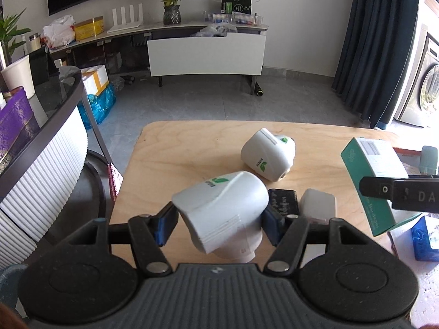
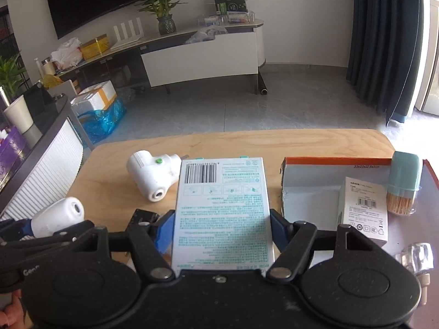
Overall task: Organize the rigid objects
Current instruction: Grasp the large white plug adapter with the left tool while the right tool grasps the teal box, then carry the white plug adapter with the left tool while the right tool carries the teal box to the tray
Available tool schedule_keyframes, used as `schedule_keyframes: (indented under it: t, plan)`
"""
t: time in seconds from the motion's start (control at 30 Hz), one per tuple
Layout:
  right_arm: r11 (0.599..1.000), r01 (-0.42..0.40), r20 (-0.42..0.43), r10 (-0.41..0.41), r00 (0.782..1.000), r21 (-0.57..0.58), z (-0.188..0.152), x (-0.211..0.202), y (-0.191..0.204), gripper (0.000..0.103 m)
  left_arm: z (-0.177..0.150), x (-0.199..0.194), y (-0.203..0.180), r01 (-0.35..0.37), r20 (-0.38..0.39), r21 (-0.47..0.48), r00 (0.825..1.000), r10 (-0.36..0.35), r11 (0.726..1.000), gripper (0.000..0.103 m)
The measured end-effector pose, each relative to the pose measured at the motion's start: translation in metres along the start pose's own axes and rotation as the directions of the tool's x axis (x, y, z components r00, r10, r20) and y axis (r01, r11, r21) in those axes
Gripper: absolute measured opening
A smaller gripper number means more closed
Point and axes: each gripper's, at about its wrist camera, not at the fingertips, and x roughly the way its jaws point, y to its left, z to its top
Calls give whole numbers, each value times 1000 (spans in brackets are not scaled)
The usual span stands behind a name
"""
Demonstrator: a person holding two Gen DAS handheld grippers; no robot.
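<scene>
Two grippers are loaded: the left gripper (image 1: 219,219) clamps a white filter housing (image 1: 223,208) above the wooden table (image 1: 170,150), and the right gripper (image 2: 221,233) pinches a flat teal-printed box (image 2: 221,205) just left of the open carton (image 2: 310,192). To place it well, I'd carry the box level over the carton's near wall, clear of the small white box (image 2: 363,208) inside.

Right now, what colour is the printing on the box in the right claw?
Teal-green on white box, clearest in the right wrist view.
</scene>
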Motion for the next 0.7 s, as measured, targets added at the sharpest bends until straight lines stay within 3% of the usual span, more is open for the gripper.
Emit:
schedule_keyframes:
  t: [0.7]
  plan:
    - [999,-16,58,19,998,-47,-53,-103,7,84,-25,-70,-31,-9,44,-19,999,10,1000,65]
